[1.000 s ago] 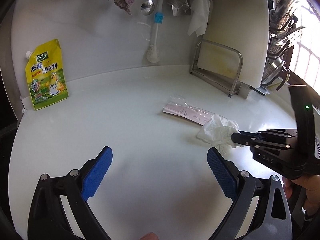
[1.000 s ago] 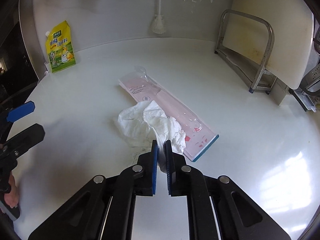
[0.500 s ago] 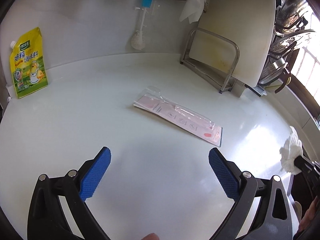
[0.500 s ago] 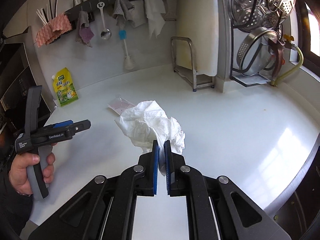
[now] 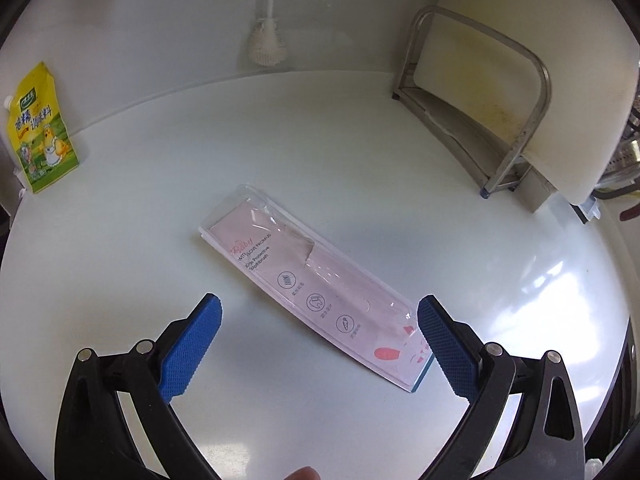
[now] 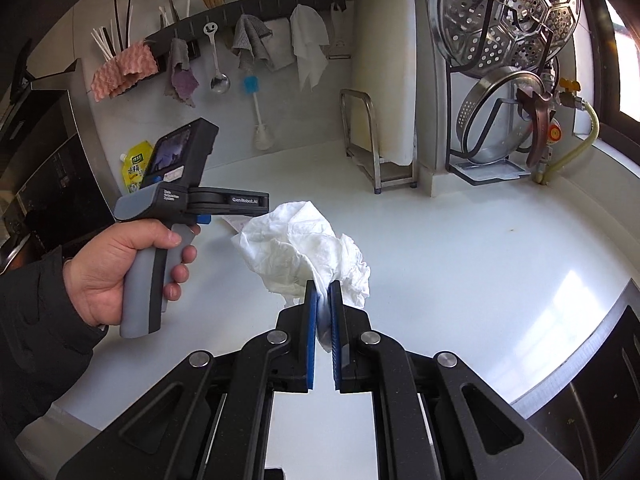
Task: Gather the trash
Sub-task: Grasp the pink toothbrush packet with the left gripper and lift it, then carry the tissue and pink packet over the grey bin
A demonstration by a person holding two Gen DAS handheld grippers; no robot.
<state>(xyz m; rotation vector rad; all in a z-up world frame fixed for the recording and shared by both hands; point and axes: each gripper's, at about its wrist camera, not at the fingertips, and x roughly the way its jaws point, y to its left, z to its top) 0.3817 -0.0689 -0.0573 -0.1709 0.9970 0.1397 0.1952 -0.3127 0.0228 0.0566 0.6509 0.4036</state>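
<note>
Right gripper [image 6: 323,292], angled downward, clamps crumpled white tissue [image 6: 304,248]; left gripper [image 5: 320,320], jaws spread, hovers over flat pink toothbrush package [image 5: 316,288].

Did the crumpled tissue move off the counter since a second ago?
Yes. The tissue, then lying on the toothbrush package, now hangs in the shut right gripper, lifted clear of the counter; the package lies alone.

A home kitchen — steamer rack [image 6: 516,12], hung ladle [image 6: 218,76], white countertop [image 6: 460,248].
</note>
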